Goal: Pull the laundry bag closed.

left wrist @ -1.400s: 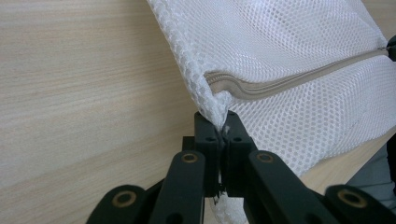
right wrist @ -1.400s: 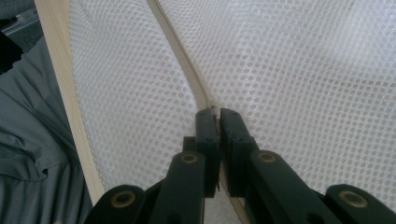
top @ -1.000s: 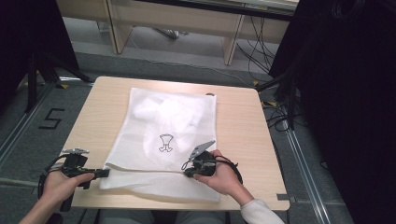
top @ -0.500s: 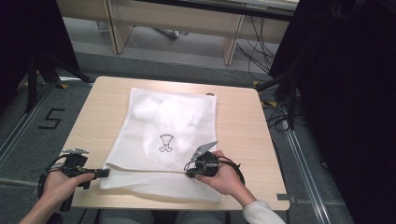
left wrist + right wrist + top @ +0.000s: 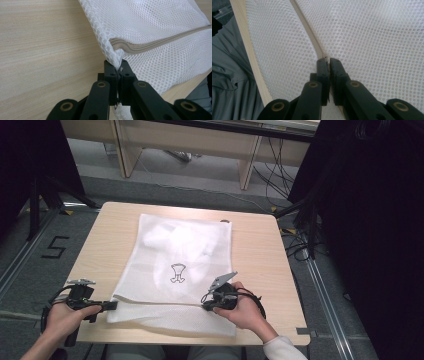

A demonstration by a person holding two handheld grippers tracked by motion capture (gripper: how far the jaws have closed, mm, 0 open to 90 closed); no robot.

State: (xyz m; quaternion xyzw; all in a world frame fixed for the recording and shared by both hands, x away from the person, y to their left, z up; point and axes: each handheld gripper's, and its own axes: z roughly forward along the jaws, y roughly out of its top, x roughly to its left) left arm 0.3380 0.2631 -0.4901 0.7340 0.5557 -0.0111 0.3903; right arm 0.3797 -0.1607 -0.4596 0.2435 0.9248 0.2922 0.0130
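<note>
A white mesh laundry bag lies flat on the wooden table, with a pale garment inside and a small black print showing through. Its beige zipper runs along the near end. My left gripper is shut on the bag's near left corner, just past the zipper's end; in the left gripper view the mesh bunches between the left gripper's jaws. My right gripper rests on the bag near its right side. Its tips are shut on the small metal zipper pull, with the zipper leading away from them.
The table's near edge runs close beside the bag, with the person's grey clothing beyond it. A desk with cables stands past the far edge. Dark curtains hang at the right. Bare tabletop lies left of the bag.
My right gripper has edged slightly to the right along the zipper line. The left gripper and the bag's corner have stayed where they were.
</note>
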